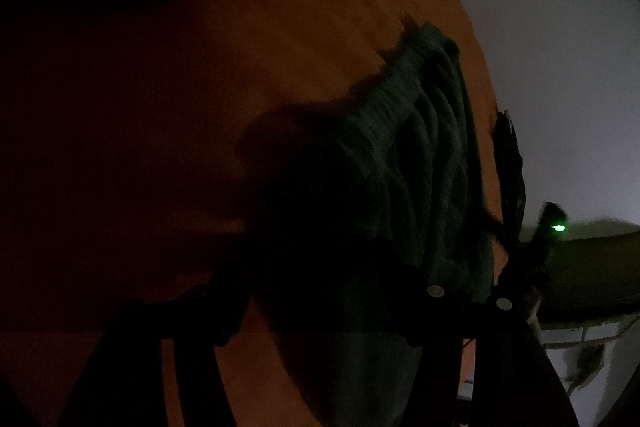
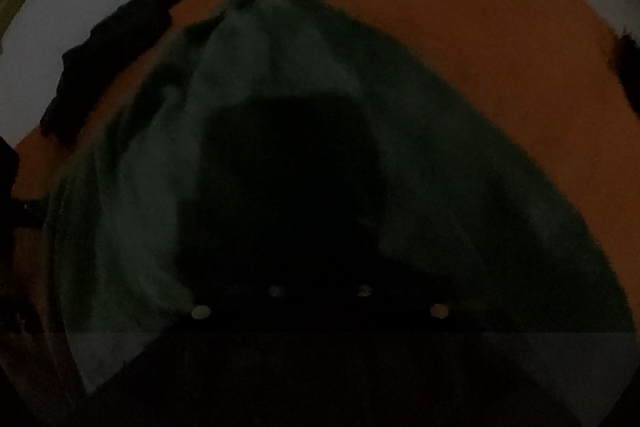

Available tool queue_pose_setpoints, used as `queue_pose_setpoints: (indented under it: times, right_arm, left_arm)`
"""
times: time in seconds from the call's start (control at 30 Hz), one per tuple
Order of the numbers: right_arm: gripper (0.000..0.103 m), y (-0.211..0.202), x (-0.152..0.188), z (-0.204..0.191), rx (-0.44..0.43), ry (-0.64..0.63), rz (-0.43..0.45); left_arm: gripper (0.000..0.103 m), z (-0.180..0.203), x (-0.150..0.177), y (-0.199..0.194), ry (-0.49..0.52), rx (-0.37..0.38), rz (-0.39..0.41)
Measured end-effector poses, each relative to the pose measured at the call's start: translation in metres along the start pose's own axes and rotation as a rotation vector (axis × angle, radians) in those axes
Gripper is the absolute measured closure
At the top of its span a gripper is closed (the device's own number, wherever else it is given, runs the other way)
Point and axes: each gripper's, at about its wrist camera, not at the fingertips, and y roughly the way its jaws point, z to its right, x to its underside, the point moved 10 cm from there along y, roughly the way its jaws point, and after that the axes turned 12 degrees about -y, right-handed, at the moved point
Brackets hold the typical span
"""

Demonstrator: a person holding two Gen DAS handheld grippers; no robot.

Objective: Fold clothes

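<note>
Lying spread across an orange surface [image 2: 460,7], a dark green garment [image 2: 248,75] filled most of the right wrist view, and what a murky scene it was. Light was very low in both cameras. The right gripper [image 2: 320,291] sat low over the green cloth, its body a black mass with four pale round studs along its front edge, and its fingers were lost in deep shadow against the fabric. Whether those jaws were clenched on the cloth or released, I could not tell. A black shape [image 2: 116,59] lay on the orange surface's far left edge, touching a pale wall or floor beyond it; what it was, I could not make out.

Over in the left wrist view, the same green garment [image 1: 424,147] showed ribbed folds running lengthwise, bunched up and resting on the orange surface [image 1: 280,27]. The left gripper [image 1: 332,291] came up from the bottom of the view, one dark finger on the left and another on the right with two pale studs visible near the cloth. The garment's near end passed down between them into darkness, so contact looked likely, but the jaws' state could not be read. Just beyond the garment's right side, a dark device with a small green light [image 1: 558,227] stood out against the pale background [image 1: 560,47].
</note>
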Motion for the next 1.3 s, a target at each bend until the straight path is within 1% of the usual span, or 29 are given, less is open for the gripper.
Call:
queue_pose_setpoints:
  times: [0.03,0.1,0.17,0.2,0.23,0.3,0.37,0.43,0.47,0.5,0.53,0.57,0.6,0.63,0.67,0.7,0.73,0.8,0.83,0.87,0.9,0.93,1.0,1.07,1.13,1.17,1.2,1.27,1.3]
  right_arm:
    - [0.101,-0.011,-0.008,0.004,0.028,0.008,0.036]
    - [0.101,-0.034,-0.023,0.02,0.004,0.087,0.097]
    - [0.101,-0.051,-0.032,0.039,0.013,0.141,0.134]
    - [0.102,-0.051,-0.033,0.044,0.045,0.132,0.128]
    - [0.102,-0.053,-0.033,0.052,0.125,0.113,0.125]
    - [0.102,-0.044,-0.025,0.066,0.178,0.105,0.091]
    - [0.102,-0.023,-0.009,0.068,0.114,0.154,0.009]
    - [0.1,-0.018,0.001,0.053,0.001,0.205,-0.025]
    - [0.098,-0.024,0.006,0.037,-0.078,0.216,-0.009]
    - [0.084,-0.028,0.006,0.024,-0.134,0.198,0.011]
    - [0.059,-0.031,0.006,0.011,-0.158,0.162,0.016]
    - [0.044,-0.035,0.006,-0.001,-0.181,0.125,0.02]
    - [0.035,-0.032,0.003,-0.005,-0.163,0.094,0.018]
    - [0.05,-0.026,0.001,-0.006,-0.077,0.046,0.005]
    - [0.077,-0.021,-0.001,-0.006,0.01,-0.003,-0.008]
    - [0.099,-0.026,-0.004,0.004,0.046,0.017,0.015]
    - [0.101,-0.031,-0.006,0.014,0.081,0.037,0.038]
    - [0.101,-0.051,-0.012,0.034,0.122,0.109,0.111]
    - [0.101,-0.065,-0.016,0.045,0.127,0.161,0.16]
    - [0.101,-0.065,-0.017,0.052,0.123,0.177,0.157]
    - [0.101,-0.065,-0.018,0.059,0.118,0.193,0.153]
    - [0.101,-0.053,-0.011,0.061,0.126,0.178,0.103]
    - [0.1,-0.028,0.002,0.064,0.143,0.149,0.002]
    - [0.099,0.0,0.023,0.061,0.142,0.122,-0.087]
    - [0.099,-0.009,0.026,0.074,0.14,0.159,-0.064]
    - [0.099,-0.013,0.027,0.081,0.139,0.177,-0.052]
    - [0.103,-0.018,0.028,0.088,0.138,0.195,-0.04]
    - [0.103,-0.027,0.031,0.101,0.136,0.232,-0.017]
    - [0.103,-0.031,0.032,0.108,0.135,0.25,-0.005]
  left_arm:
    - [0.042,0.0,0.0,-0.001,-0.004,0.005,-0.002]
    - [0.042,-0.003,-0.001,-0.004,-0.004,0.007,-0.006]
    - [0.042,-0.005,-0.001,-0.006,0.004,0.009,-0.008]
    - [0.042,-0.006,-0.002,-0.006,0.009,0.01,-0.007]
    - [0.042,-0.008,-0.002,-0.006,0.011,0.01,-0.006]
    - [0.042,-0.014,-0.002,-0.007,-0.007,0.022,-0.005]
    - [0.042,-0.018,-0.004,-0.014,-0.029,0.042,-0.001]
    - [0.042,-0.022,-0.004,-0.02,-0.049,0.058,0.004]
    - [0.042,-0.023,-0.002,-0.022,-0.057,0.066,0.003]
    - [0.042,-0.025,0.0,-0.024,-0.062,0.071,-0.002]
    - [0.042,-0.026,0.003,-0.024,-0.065,0.073,-0.005]
    - [0.042,-0.027,0.004,-0.023,-0.06,0.068,0.001]
    - [0.042,-0.027,0.005,-0.022,-0.056,0.063,0.008]
    - [0.043,-0.027,0.007,-0.021,-0.052,0.064,0.014]
    - [0.047,-0.023,0.008,-0.021,-0.051,0.09,0.023]
    - [0.083,-0.02,0.009,-0.021,-0.047,0.107,0.031]
    - [0.096,-0.019,0.01,-0.023,-0.035,0.093,0.04]
    - [0.096,-0.017,0.011,-0.025,-0.013,0.067,0.054]
    - [0.095,-0.019,0.012,-0.026,-0.019,0.059,0.045]
    - [0.091,-0.021,0.013,-0.027,-0.024,0.05,0.036]
    - [0.078,-0.024,0.014,-0.028,-0.033,0.044,0.026]
    - [0.058,-0.028,0.015,-0.028,-0.055,0.044,0.009]
    - [0.04,-0.034,0.017,-0.028,-0.104,0.063,-0.011]
    - [0.036,-0.036,0.018,-0.028,-0.132,0.083,-0.013]
    - [0.027,-0.034,0.019,-0.028,-0.124,0.086,-0.016]
    - [0.027,-0.034,0.019,-0.028,-0.126,0.082,-0.013]
    - [0.027,-0.033,0.02,-0.028,-0.127,0.079,-0.01]
    - [0.027,-0.033,0.02,-0.028,-0.122,0.079,0.0]
    - [0.033,-0.032,0.018,-0.029,-0.115,0.083,0.024]
